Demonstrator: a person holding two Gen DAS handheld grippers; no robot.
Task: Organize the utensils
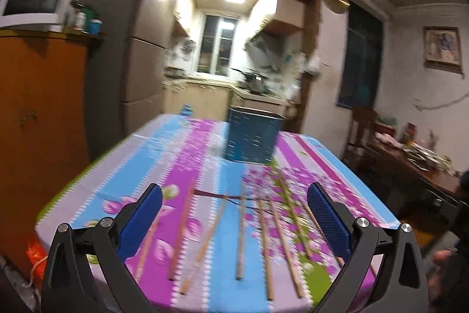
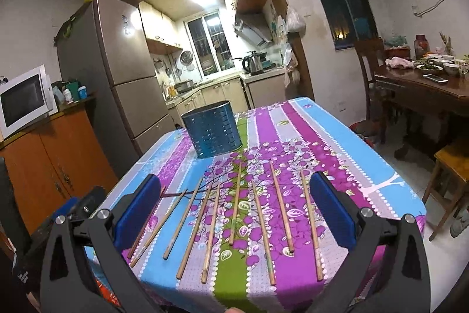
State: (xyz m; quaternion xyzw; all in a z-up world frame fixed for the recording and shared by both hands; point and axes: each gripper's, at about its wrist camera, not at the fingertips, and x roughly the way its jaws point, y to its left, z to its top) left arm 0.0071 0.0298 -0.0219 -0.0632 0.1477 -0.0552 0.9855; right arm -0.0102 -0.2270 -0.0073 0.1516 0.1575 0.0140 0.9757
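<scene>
While both tools (image 1: pixel 234 222) (image 2: pixel 234 213) gape, chopsticks (image 2: pixel 234 213) near table edge (image 2: pixel 234 298), holder (image 2: pixel 212 131) beyond

Pretty lived-in kitchen here. There's a tall fridge (image 2: pixel 123 57) on the left, and next to it an orange cabinet (image 2: pixel 55 166) with a white microwave (image 2: pixel 23 101) sitting on top plus a few bottles beside it. Through the doorway you can see a kettle (image 2: pixel 254 63) on the back worktop by the window (image 2: pixel 211 44). Off to the right is a dark wooden dining table (image 2: pixel 422 90) loaded with bowls and a phone, with a wooden chair (image 2: pixel 369 69) right beside it. The floral tablecloth (image 2: pixel 337 143) is all purple and blue stripes.
</scene>
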